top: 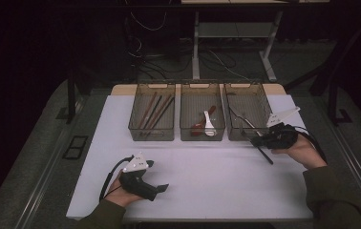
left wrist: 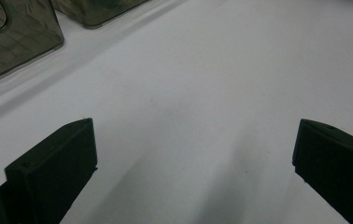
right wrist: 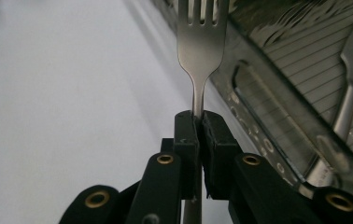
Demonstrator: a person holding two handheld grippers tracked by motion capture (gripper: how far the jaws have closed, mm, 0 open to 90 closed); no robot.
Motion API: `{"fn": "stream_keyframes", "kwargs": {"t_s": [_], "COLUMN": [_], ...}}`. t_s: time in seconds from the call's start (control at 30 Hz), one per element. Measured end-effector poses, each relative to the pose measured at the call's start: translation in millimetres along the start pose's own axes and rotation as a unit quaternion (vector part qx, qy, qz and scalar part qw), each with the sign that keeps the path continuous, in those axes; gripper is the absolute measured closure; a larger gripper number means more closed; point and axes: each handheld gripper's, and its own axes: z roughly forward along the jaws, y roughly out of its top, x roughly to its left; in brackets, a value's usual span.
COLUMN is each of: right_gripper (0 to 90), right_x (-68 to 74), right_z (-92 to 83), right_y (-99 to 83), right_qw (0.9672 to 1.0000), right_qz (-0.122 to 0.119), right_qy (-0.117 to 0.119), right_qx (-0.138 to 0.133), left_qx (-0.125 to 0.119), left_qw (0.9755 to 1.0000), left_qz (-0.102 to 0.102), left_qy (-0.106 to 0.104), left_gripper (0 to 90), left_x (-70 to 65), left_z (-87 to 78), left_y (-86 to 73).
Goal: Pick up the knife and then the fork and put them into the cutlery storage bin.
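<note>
The right gripper (right wrist: 198,122) has its jaws clamped on the neck of a slim, shiny steel fork (right wrist: 201,44), upper centre of its view beside the smoky plastic bin (right wrist: 305,88); light, stiff and slippery, it probably wants gripping near the flat handle, while the left gripper (left wrist: 193,154) waits, jaws apart.

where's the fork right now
The fork is clamped by its neck in the right gripper, at the right of the table in the high view, just in front of the rightmost bin, where other cutlery lies.
</note>
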Motion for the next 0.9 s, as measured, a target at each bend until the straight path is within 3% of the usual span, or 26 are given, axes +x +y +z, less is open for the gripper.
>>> {"fn": "stream_keyframes", "kwargs": {"t_s": [0.47,0.9], "right_gripper": [85.0,85.0], "right_x": [-7.0,-11.1], "right_z": [-12.8,-29.0], "right_y": [4.0,11.4], "right_qw": [0.9964,0.9901], "right_qz": [0.031,0.06], "right_qy": [-0.02,-0.049], "right_qx": [-0.077,-0.117], "left_qx": [0.001,0.002], "left_qw": [1.0,1.0], "left_qz": [0.0,0.0], "left_qy": [0.0,0.0], "left_gripper": [0.0,0.0], "left_x": [0.3,0.5], "left_z": [0.0,0.6], "left_y": [-0.3,-0.4]}}
